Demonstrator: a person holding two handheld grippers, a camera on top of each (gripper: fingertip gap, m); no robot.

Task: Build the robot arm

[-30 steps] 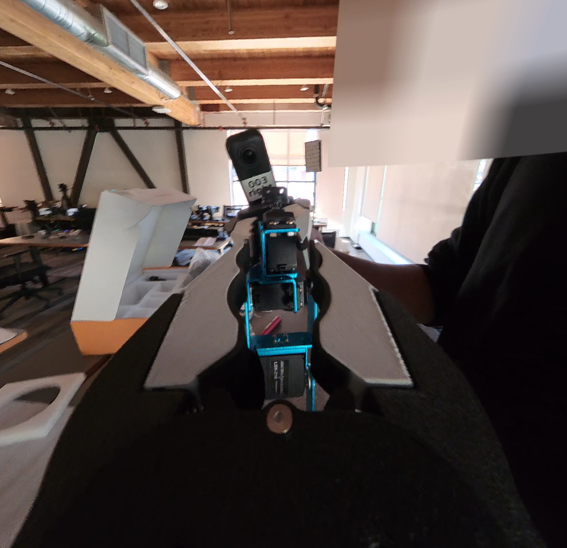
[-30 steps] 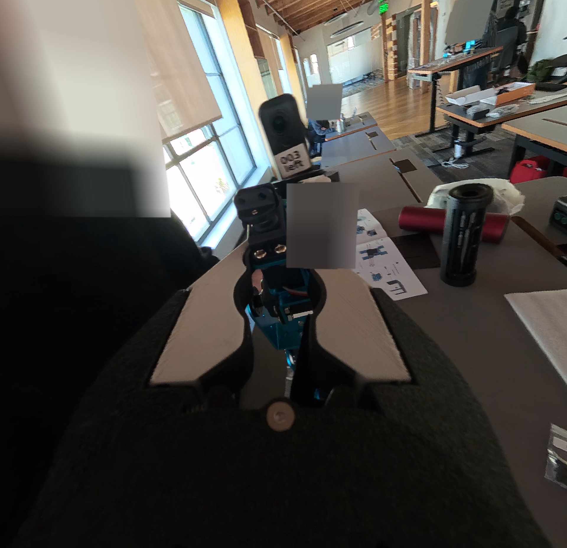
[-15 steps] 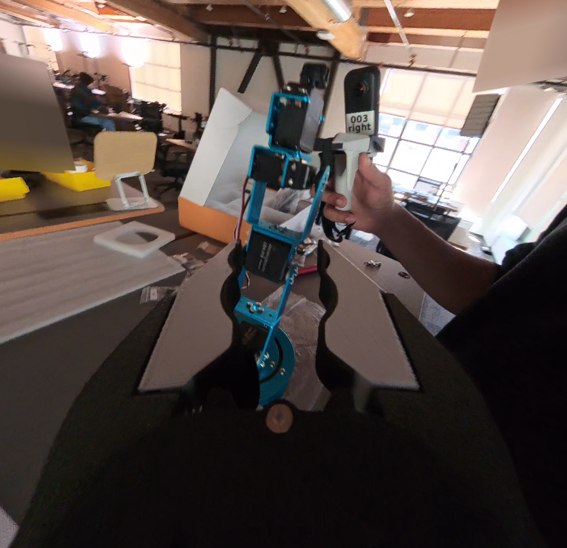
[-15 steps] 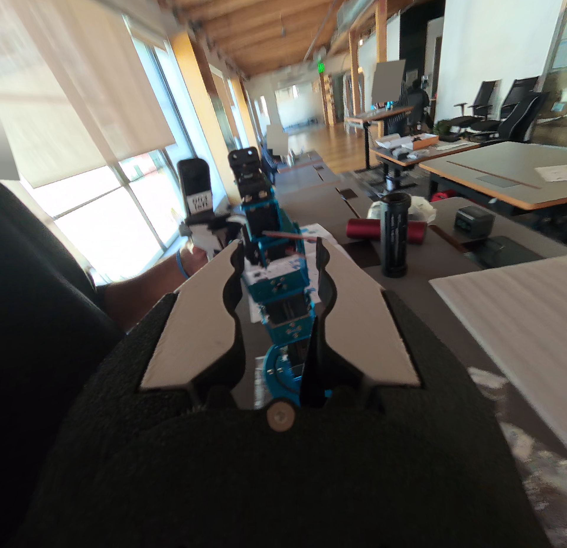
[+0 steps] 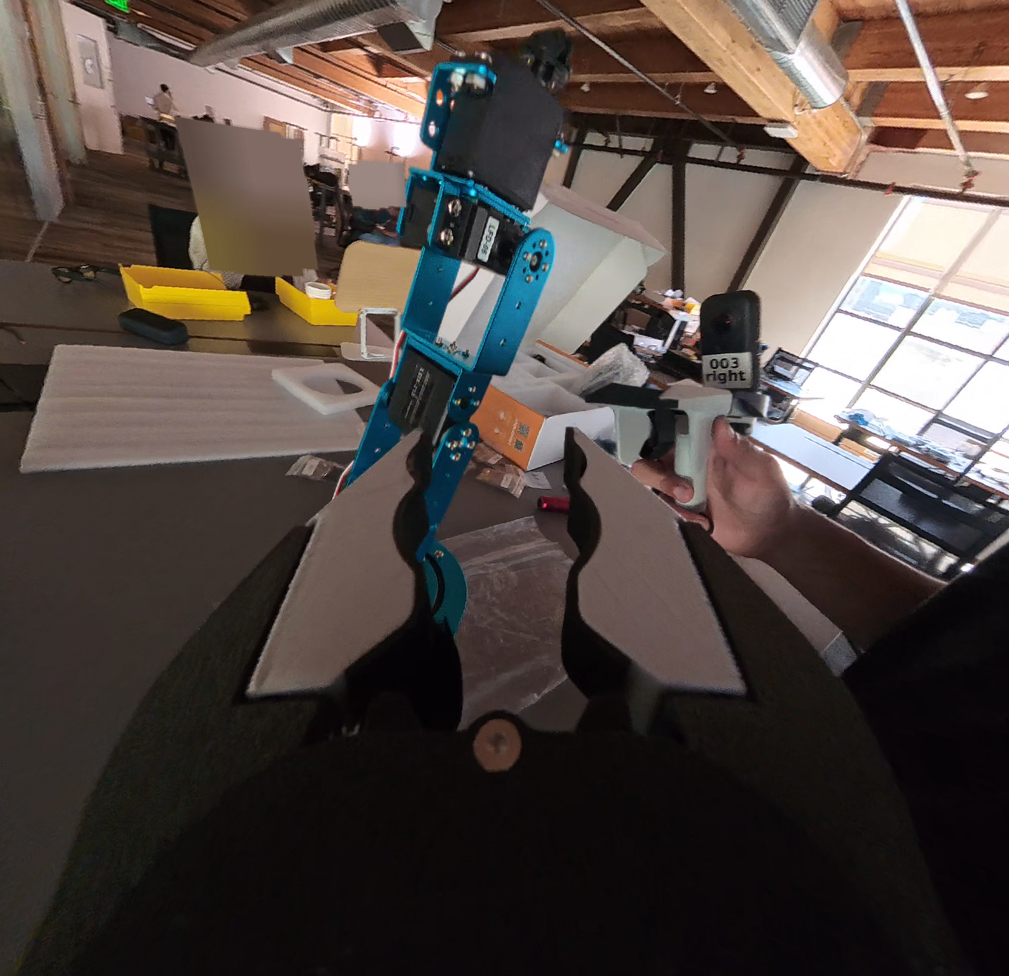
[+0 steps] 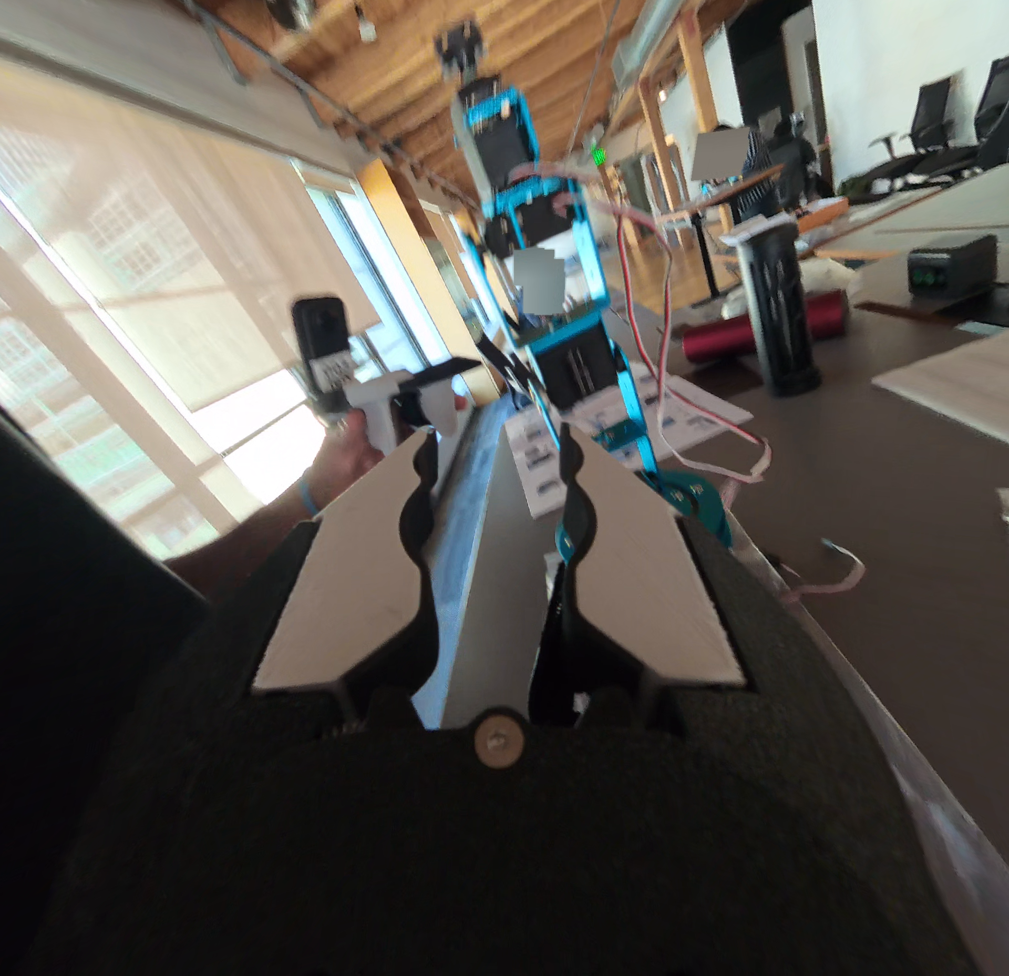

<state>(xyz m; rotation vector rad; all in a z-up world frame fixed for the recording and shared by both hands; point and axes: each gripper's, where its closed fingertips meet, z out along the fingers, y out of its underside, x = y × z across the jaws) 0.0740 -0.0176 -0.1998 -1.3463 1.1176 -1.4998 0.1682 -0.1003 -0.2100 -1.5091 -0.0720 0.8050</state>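
Note:
A small blue metal robot arm with black servos (image 5: 437,305) stands upright on the dark table (image 5: 136,540), its round base on a clear plastic bag (image 5: 508,573). My left gripper (image 5: 491,441) is open and empty. The arm's lower links run along its left finger. My right gripper (image 6: 494,434) is open and empty. The arm (image 6: 573,371) rises just beyond its right finger, red and white wires trailing from it. Each gripper shows in the other's view, in a hand and clear of the arm: the right (image 5: 606,397), the left (image 6: 437,387).
An open white box with an orange base (image 5: 551,436), a white foam sheet (image 5: 164,398) and yellow bins (image 5: 180,294) lie beyond the arm. A black cylinder (image 6: 775,316), a red cylinder (image 6: 726,338), a printed sheet (image 6: 682,409) and a black box (image 6: 950,267) sit on the right.
Both grippers were closed around the blue arm, facing each other. Both have opened and drawn back, and the arm now sits beside their fingers instead of between them.

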